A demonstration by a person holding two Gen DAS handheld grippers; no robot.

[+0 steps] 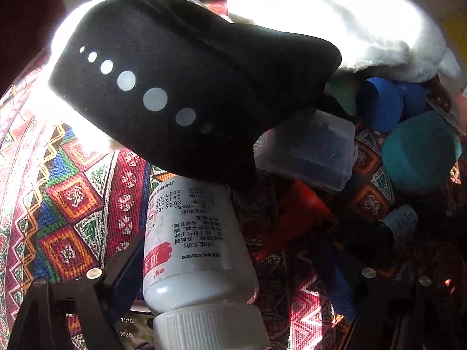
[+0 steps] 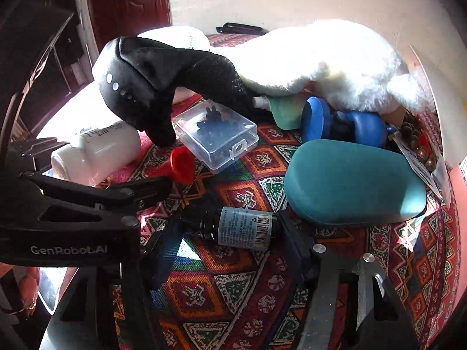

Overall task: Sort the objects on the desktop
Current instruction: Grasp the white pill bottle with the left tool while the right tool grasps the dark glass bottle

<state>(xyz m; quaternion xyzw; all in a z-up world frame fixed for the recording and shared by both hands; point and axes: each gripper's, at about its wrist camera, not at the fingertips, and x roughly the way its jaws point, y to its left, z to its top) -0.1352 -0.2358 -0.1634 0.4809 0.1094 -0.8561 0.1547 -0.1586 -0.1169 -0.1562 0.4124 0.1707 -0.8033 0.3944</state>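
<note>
A white pill bottle [image 1: 198, 248] lies on the patterned cloth [image 1: 73, 198] with its ribbed cap toward my left gripper [image 1: 230, 259]. That gripper is open; the bottle rests against its left finger, well apart from the right one. A small dark bottle with a pale blue label [image 2: 245, 230] lies crosswise in my right gripper [image 2: 230, 236], both pads touching its ends. The left gripper's black body [image 2: 87, 215] fills the lower left of the right wrist view, beside the white bottle [image 2: 96, 151].
A black fabric piece with white dots [image 2: 140, 87] leans over the white bottle. Nearby are a clear plastic box [image 2: 216, 134], a red funnel [image 2: 182, 164], a teal case [image 2: 356, 180], a blue dumbbell-shaped object [image 2: 335, 122] and a white plush [image 2: 321, 64]. A phone screen [image 1: 131, 329] shows below the left gripper.
</note>
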